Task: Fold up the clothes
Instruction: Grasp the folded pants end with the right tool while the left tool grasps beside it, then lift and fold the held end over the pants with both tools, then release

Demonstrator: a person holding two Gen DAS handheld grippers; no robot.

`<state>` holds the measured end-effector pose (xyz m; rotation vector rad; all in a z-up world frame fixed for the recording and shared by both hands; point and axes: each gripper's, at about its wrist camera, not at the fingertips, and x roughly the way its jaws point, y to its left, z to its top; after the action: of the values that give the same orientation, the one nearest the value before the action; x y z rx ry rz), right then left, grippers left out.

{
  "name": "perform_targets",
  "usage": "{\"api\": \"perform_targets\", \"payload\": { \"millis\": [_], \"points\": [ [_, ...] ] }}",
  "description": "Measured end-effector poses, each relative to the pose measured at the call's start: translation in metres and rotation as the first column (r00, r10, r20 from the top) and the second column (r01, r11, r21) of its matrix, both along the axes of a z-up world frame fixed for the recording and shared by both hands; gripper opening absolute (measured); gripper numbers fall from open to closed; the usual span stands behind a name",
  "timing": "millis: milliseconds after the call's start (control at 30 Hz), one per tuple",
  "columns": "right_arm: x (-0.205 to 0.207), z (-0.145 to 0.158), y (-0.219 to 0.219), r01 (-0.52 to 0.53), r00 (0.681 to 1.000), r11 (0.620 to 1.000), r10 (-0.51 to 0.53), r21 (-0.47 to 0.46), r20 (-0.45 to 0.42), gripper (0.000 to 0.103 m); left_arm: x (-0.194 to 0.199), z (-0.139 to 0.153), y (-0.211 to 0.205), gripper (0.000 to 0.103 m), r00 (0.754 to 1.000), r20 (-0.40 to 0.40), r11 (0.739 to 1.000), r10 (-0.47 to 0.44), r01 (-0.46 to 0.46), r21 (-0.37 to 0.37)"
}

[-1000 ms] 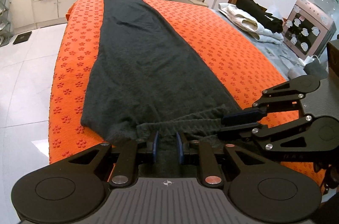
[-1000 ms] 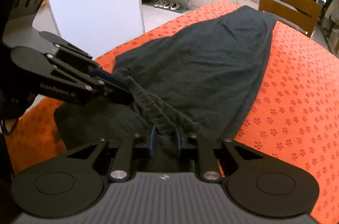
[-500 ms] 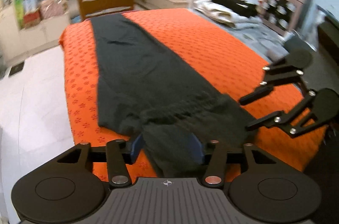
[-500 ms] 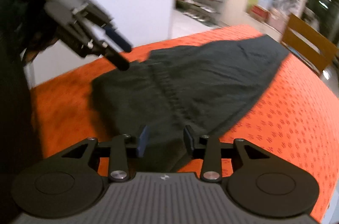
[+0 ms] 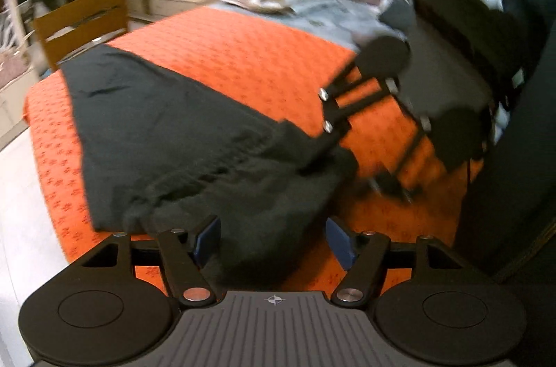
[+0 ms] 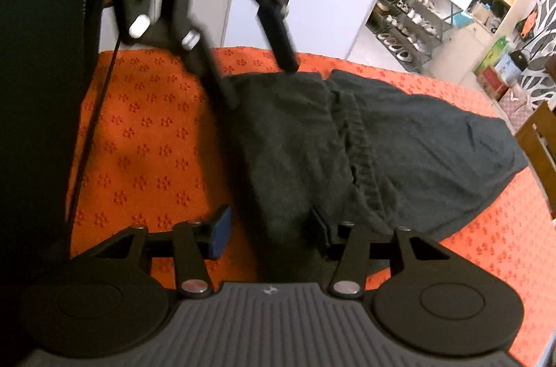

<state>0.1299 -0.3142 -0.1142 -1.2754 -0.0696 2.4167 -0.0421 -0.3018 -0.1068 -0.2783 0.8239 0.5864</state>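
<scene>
Currently both grippers are spread wide, gripping nothing. Left gripper (image 5: pixel 273 240) has its blue pads (image 5: pixel 207 236) apart, with the near end of the dark garment (image 5: pixel 180 131) lying loose between them. Right gripper (image 6: pixel 270 230) is the same: fingers wide, cloth between them, not pinched. The garment lies flat along the orange mat (image 5: pixel 264 61), elastic waistband (image 6: pixel 354 138) bunched and folded at the near end, the rest stretching toward the wooden chair (image 5: pixel 83 19). In the right wrist view the left gripper hangs just above the garment's far corner. Left view is motion-blurred.
</scene>
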Motion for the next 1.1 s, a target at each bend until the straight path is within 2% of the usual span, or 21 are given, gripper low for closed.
{"api": "perform_targets", "payload": {
  "millis": [167,300,400,467,533,567,600,700,833,867,933,967,1000,1100],
  "points": [
    [0.005,0.020,0.011,0.063,0.997,0.998,-0.063,-0.003,-0.054,0.034,0.008,-0.011,-0.002,0.070,0.998,-0.055,0.998,-0.042,0.045,0.053],
    [0.008,0.035,0.022,0.109,0.989,0.994,-0.110,-0.018,-0.094,0.034,0.006,-0.017,-0.004,0.070,0.996,-0.092,0.990,-0.004,0.017,0.137],
    [0.011,0.040,0.030,0.132,0.984,0.991,-0.135,-0.033,-0.112,0.034,0.000,-0.018,-0.004,0.068,0.996,-0.083,0.983,0.045,-0.030,0.179],
    [0.015,0.042,0.035,0.147,0.981,0.988,-0.151,-0.046,-0.124,0.034,-0.003,-0.019,-0.005,0.061,0.994,-0.077,0.977,0.078,-0.060,0.206],
    [0.019,0.042,0.037,0.150,0.979,0.987,-0.156,-0.056,-0.133,0.035,-0.007,-0.019,-0.005,0.048,0.992,-0.069,0.968,0.110,-0.091,0.233],
    [0.020,0.042,0.037,0.146,0.979,0.988,-0.153,-0.057,-0.138,0.036,-0.009,-0.019,-0.005,0.045,0.990,-0.065,0.963,0.126,-0.107,0.246],
    [0.020,0.041,0.037,0.139,0.979,0.989,-0.146,-0.058,-0.143,0.040,-0.010,-0.019,-0.005,0.038,0.989,-0.060,0.961,0.138,-0.119,0.252],
    [0.022,0.038,0.033,0.102,0.979,0.992,-0.112,-0.069,-0.168,0.055,-0.011,-0.015,-0.001,0.029,0.987,-0.044,0.963,0.156,-0.142,0.228],
    [0.025,0.032,0.025,0.058,0.984,0.997,-0.065,-0.047,-0.163,0.059,-0.009,-0.008,0.006,0.025,0.983,-0.013,0.969,0.182,-0.177,0.172],
    [0.025,0.030,0.023,0.061,0.987,0.998,-0.064,-0.025,-0.145,0.059,-0.009,-0.006,0.008,0.025,0.982,-0.007,0.970,0.188,-0.185,0.159],
    [0.023,0.024,0.021,0.077,0.993,0.997,-0.075,0.017,-0.096,0.050,-0.011,0.000,0.012,0.025,0.980,0.005,0.972,0.198,-0.196,0.132],
    [0.023,0.023,0.022,0.087,0.993,0.996,-0.085,0.024,-0.080,0.031,-0.012,0.004,0.015,0.025,0.979,0.014,0.972,0.202,-0.202,0.117],
    [0.024,0.025,0.025,0.104,0.991,0.994,-0.102,0.018,-0.086,0.021,-0.013,0.008,0.018,0.025,0.978,0.023,0.972,0.207,-0.209,0.104],
    [0.030,0.038,0.036,0.164,0.977,0.986,-0.164,-0.011,-0.134,0.018,-0.014,0.021,0.030,0.025,0.971,0.060,0.970,0.230,-0.234,0.071]
  ]
}}
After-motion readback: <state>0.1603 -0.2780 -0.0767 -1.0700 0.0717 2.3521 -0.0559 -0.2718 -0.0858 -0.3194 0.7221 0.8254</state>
